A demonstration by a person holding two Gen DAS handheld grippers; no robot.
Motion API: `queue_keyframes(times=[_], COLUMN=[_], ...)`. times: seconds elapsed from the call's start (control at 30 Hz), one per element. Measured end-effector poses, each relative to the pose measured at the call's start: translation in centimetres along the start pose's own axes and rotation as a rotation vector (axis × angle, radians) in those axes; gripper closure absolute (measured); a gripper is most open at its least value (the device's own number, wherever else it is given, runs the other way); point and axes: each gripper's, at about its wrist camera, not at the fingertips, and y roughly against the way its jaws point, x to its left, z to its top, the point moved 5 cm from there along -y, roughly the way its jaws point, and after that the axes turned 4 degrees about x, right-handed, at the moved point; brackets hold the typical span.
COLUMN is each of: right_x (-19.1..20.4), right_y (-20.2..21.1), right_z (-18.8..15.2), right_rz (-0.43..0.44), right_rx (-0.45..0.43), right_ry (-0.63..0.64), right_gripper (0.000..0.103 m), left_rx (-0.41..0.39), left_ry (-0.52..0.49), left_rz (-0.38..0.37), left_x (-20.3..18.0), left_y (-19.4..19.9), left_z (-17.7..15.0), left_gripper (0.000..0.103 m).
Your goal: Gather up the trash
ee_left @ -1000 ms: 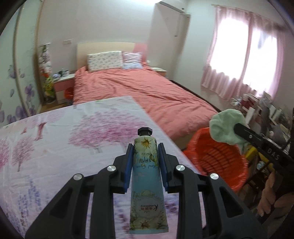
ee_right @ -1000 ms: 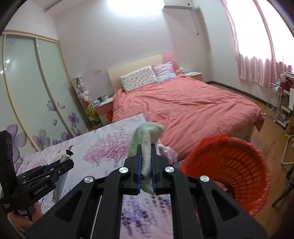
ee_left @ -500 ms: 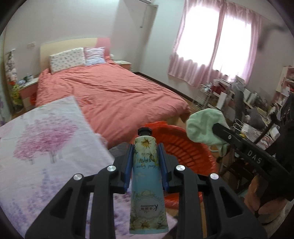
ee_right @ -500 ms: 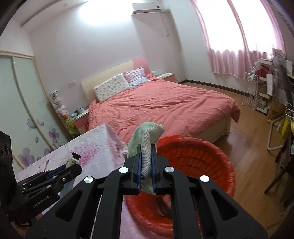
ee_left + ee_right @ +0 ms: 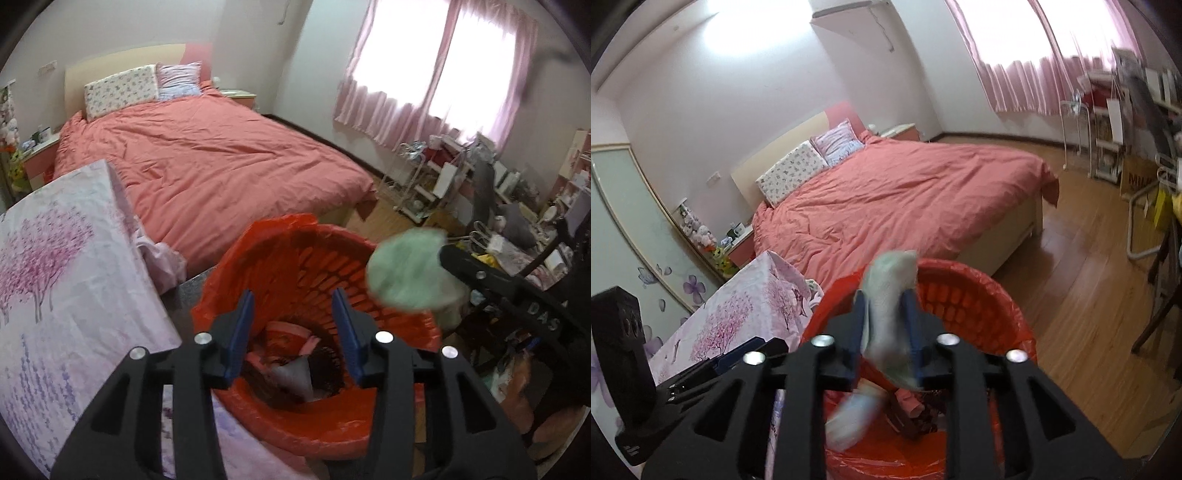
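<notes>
- The pale green cloth (image 5: 892,314) stands between the blue pads of the right gripper (image 5: 886,332), blurred; its upper end rises above the fingertips and its lower end hangs below them. The jaws have just been opening with the cloth between them; whether the pads press on it cannot be told.
- From the left wrist view the same cloth (image 5: 406,269) shows as a blurred wad at the tip of the right gripper (image 5: 448,254), above the near-right rim of the basket.
- The left gripper (image 5: 293,339) has its jaws parted to a moderate gap with nothing between the pads; they have just been opening. It points down into the basket mouth.
- A pale blue-white tube (image 5: 855,417), heavily blurred, shows inside the basket below the right gripper's fingers, apart from both grippers.
- The orange-red basket (image 5: 258,266) is lined with a red plastic bag whose edge folds over the rim. Inside lie a pink-and-red wrapper (image 5: 286,334), a grey piece (image 5: 295,376) and dark items too unclear to name.
- The basket stands just beside the table with a floral cloth (image 5: 66,280), at its right edge, with the bed (image 5: 207,158) beyond.
- The left gripper (image 5: 731,363) appears in the right wrist view over the table edge, next to the basket rim (image 5: 982,291).
</notes>
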Motion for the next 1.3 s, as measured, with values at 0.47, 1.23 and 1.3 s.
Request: queue_keyframes(times=[0.47,1.23,1.3], right_x=[4.0,9.2,9.1], right_y=[5.8,14.2,14.5], right_z=[-1.4,-9.7,-10.1], right_rz=[-0.074,-0.265,-0.267], right_rx=[-0.126,-0.276,-0.274], right_ry=[0.148,0.354,0.354], right_gripper=[0.018,0.002,0.002], left_rx=[-0.099,-0.332,-0.340], left_ry=[0.026,0.156,0.161], left_rz=[0.197,0.530,0.543], left_x=[6.8,8.7,8.6], left_y=[9.0,25.4,25.8], left_z=[-3.2,-17.3,-18.2], left_gripper=[0.040,0.004,0.004])
